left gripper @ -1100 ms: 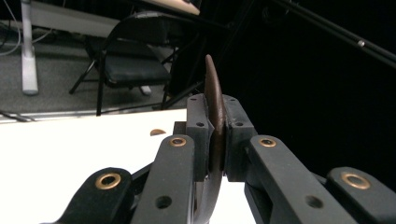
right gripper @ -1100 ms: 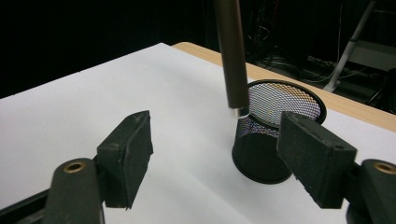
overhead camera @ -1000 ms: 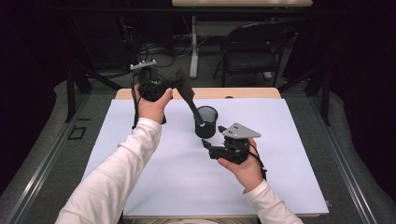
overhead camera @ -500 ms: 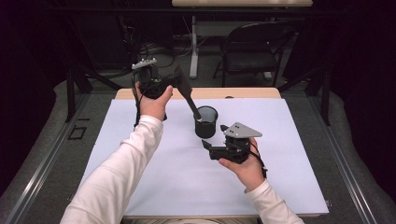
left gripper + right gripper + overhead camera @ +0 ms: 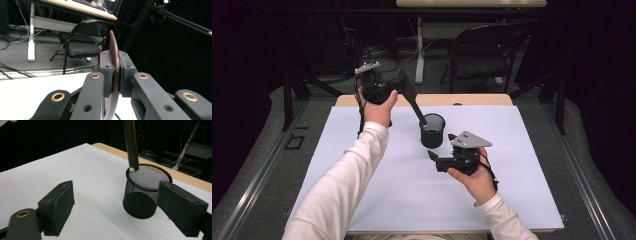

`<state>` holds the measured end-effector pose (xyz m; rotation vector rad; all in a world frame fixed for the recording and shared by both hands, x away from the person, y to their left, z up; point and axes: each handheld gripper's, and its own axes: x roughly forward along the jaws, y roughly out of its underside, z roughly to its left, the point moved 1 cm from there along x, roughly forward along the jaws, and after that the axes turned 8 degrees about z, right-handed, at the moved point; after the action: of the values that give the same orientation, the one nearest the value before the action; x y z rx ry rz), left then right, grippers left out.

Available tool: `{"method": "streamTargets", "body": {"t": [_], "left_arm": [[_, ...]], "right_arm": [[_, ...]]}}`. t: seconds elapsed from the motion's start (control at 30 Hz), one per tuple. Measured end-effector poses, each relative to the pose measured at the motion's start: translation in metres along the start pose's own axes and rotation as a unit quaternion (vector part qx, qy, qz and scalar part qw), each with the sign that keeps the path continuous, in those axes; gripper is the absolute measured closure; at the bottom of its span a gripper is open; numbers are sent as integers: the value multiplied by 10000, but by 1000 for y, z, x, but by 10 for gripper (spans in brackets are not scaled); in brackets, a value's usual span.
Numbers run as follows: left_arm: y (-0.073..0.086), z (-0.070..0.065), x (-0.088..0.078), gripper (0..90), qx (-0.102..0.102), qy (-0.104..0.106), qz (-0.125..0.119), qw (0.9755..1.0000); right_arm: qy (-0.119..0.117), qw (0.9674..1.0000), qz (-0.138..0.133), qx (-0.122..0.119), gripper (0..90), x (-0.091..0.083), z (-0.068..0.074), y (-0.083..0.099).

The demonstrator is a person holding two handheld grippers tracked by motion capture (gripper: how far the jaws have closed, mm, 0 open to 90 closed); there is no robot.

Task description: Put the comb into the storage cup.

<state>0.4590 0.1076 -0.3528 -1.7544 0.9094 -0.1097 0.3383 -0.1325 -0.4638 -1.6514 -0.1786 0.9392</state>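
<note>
Left gripper [image 5: 398, 86]: jaws clamped flat on the broad dark-brown blade of a spatula [image 5: 412, 102], held raised over the far left part of the table. In the left gripper view the blade [image 5: 115, 65] stands edge-on between the two pads, thin and slightly curved, rising above them.

Right gripper [image 5: 435, 159]: jaws spread wide, nothing between the pads; they have just been opening. It rests low over the sheet, just beside the cup on the near side. In the right gripper view its open jaws [image 5: 125, 207] face the cup.

Spatula: dark, matte, wide blade narrowing to a round straight handle [image 5: 131, 145]. Long axis slants from the blade, high at the far left, down and right to the handle end, which sits inside the rim of a black wire-mesh cup [image 5: 432, 130]. The cup [image 5: 145, 192] stands upright, round, see-through mesh.

Surface: white sheet [image 5: 362, 200] covering a pale wooden table [image 5: 477, 100], wood showing along the far edge.

Room: dark; black folding chair [image 5: 484, 55] beyond the table, a white desk leg [image 5: 419, 50], grey floor with cables.
</note>
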Motion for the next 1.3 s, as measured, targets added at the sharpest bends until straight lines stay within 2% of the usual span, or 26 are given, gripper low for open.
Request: {"method": "streamTargets", "body": {"t": [0.63, 1.3], "left_arm": [[7, -1, 20, 839, -44, -53, 26, 10000], [18, -5, 39, 839, -40, -122, 162, 9998]], "right_arm": [[-111, 9999, -46, 58, 123, -1, 0, 0], [-78, 10000, -3, 24, 123, 0, -1, 0]]}}
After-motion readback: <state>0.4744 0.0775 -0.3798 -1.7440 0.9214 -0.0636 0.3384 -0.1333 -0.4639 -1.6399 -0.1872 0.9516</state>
